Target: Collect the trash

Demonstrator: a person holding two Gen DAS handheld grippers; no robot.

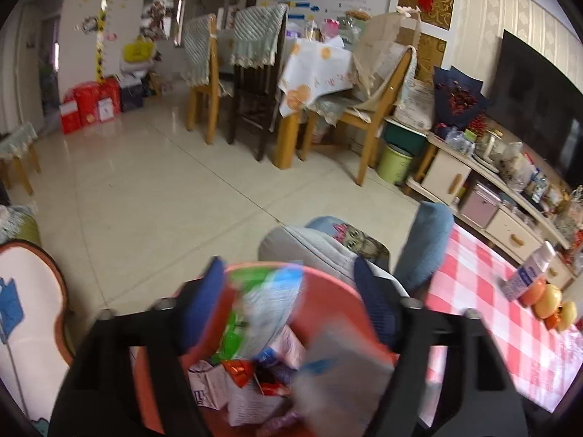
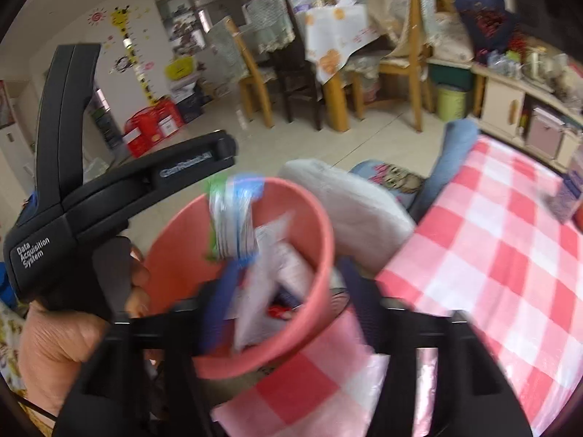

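A salmon-pink bin (image 2: pixel 291 225) stands at the left edge of the red-checked table (image 2: pixel 510 255), holding wrappers, paper and small cartons. In the left wrist view my left gripper (image 1: pixel 291 313) hovers over the bin (image 1: pixel 335 291) with its jaws wide apart; a green, white and blue plastic wrapper (image 1: pixel 266 302) sits upright between them, touching neither finger clearly. That wrapper (image 2: pixel 233 218) stands at the bin's far side in the right wrist view. My right gripper (image 2: pixel 288 313) is open over the bin's near rim; a blurred white wrapper (image 2: pixel 255 302) lies by its left finger.
Grey and blue cushions (image 2: pixel 349 196) lie beyond the bin. A milk carton (image 1: pixel 528 273) and fruit (image 1: pixel 550 302) sit on the table's right. Dining chairs (image 1: pixel 251 83), a green pail (image 1: pixel 395 164) and a TV cabinet (image 1: pixel 503 196) stand across the tiled floor.
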